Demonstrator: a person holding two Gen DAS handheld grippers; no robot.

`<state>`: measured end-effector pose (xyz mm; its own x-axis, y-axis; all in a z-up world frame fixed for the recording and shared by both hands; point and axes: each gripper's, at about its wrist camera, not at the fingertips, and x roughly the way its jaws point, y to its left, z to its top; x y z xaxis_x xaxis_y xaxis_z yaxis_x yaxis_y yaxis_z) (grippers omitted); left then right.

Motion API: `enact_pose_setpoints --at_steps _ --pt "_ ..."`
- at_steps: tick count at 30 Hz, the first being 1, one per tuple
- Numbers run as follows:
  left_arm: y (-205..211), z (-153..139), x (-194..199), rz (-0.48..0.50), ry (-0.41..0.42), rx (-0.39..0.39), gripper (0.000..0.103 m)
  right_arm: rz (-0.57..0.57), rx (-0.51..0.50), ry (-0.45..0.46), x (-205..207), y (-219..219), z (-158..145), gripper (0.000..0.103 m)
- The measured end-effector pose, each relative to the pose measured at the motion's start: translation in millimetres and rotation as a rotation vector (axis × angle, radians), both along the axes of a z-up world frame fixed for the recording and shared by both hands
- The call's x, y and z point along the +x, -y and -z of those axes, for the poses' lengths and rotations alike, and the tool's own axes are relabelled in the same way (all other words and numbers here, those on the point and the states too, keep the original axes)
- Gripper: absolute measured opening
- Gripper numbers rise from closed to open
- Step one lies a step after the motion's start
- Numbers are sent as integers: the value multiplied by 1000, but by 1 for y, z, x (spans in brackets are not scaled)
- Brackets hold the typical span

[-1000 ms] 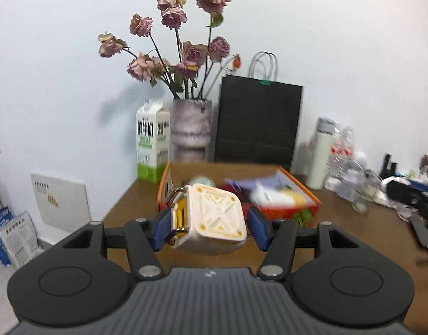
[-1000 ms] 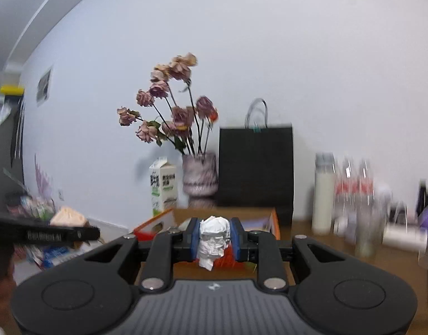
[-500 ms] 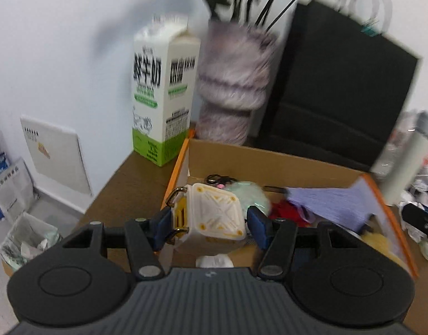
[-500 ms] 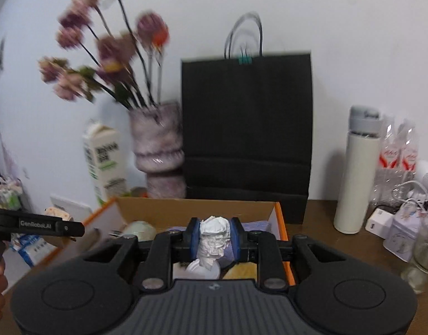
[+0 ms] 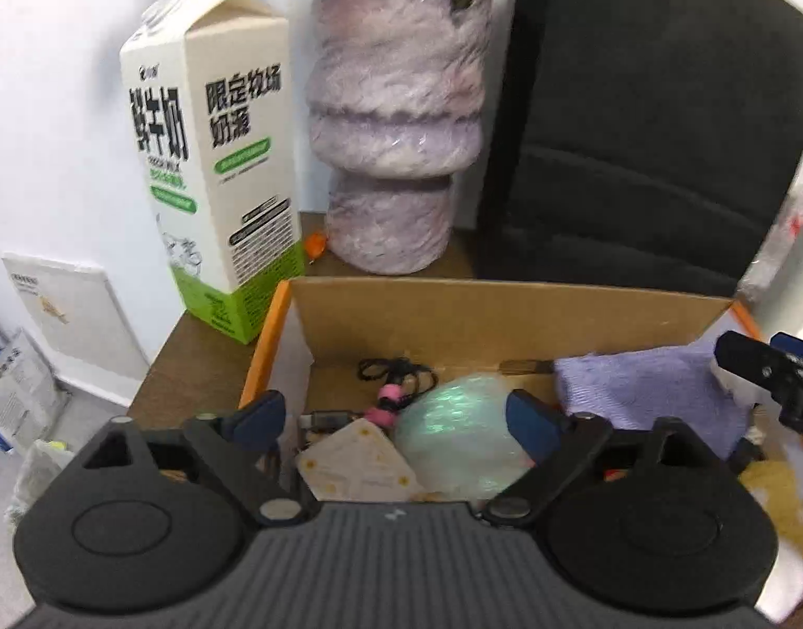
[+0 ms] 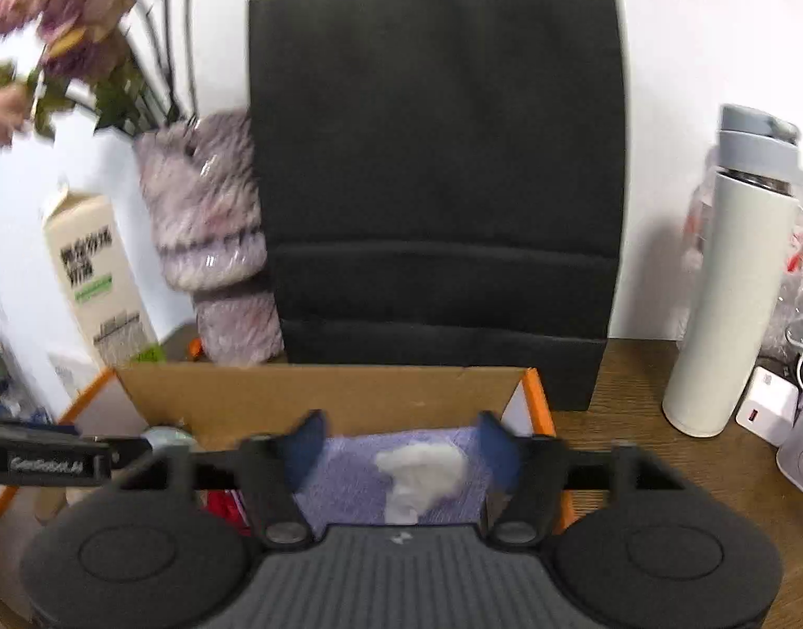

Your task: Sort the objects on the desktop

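An orange-edged cardboard box (image 5: 454,314) (image 6: 307,393) fills the middle of both views. My left gripper (image 5: 396,419) hangs over its left end, jaws opening, nothing pressed between the pads. Below it the cream, yellow-dotted case (image 5: 357,466) lies in the box against a pale green wrapped ball (image 5: 459,440). My right gripper (image 6: 399,445) hovers over the box's right end, jaws opening too. The white bust figurine (image 6: 420,472) lies loose under it on a lilac cloth (image 6: 344,487) (image 5: 653,393), clear of both pads.
Behind the box stand a milk carton (image 5: 213,157), a mauve vase (image 5: 396,120) with dried roses and a black paper bag (image 6: 438,167). A white flask (image 6: 731,283) and a charger (image 6: 766,411) sit to the right. A black cord with pink beads (image 5: 391,398) lies in the box.
Both grippers came forward over the box and tipped down. The left one let go of the cream case and the right one let go of the white bust; both objects now lie in the box.
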<state>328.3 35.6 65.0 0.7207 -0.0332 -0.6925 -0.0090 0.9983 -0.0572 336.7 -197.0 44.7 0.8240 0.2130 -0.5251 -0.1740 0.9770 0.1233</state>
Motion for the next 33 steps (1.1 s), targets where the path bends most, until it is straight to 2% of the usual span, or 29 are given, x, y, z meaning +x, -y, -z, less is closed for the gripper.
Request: enact_pose_setpoints --at_steps 2,4,8,12,14,18,21,24,28,33 --pt "0 -4 -1 -2 4 5 103 18 36 0 -2 6 -3 83" --pt "-1 -6 -3 -10 12 0 103 10 67 -9 -5 11 -7 87" --pt "1 -6 -1 -9 -44 10 103 -1 116 -68 -6 19 -9 101" --pt "10 -3 0 6 -87 75 103 47 144 -212 1 24 -6 102" --pt "13 -4 0 17 -97 95 103 56 164 -256 2 23 -5 103" --pt "14 -18 -12 36 -74 88 103 81 87 -327 -1 10 -11 103" --pt "10 -26 -32 9 -51 78 103 43 44 -270 -22 1 -23 103" --pt "7 -26 -57 -42 -39 116 103 0 2 -250 -47 -6 -24 103" --pt "4 -35 -96 -9 -20 116 103 -21 -54 -251 -79 -7 -26 103" --pt "6 -37 -138 0 -17 119 103 -24 -38 -239 -122 -4 -29 103"
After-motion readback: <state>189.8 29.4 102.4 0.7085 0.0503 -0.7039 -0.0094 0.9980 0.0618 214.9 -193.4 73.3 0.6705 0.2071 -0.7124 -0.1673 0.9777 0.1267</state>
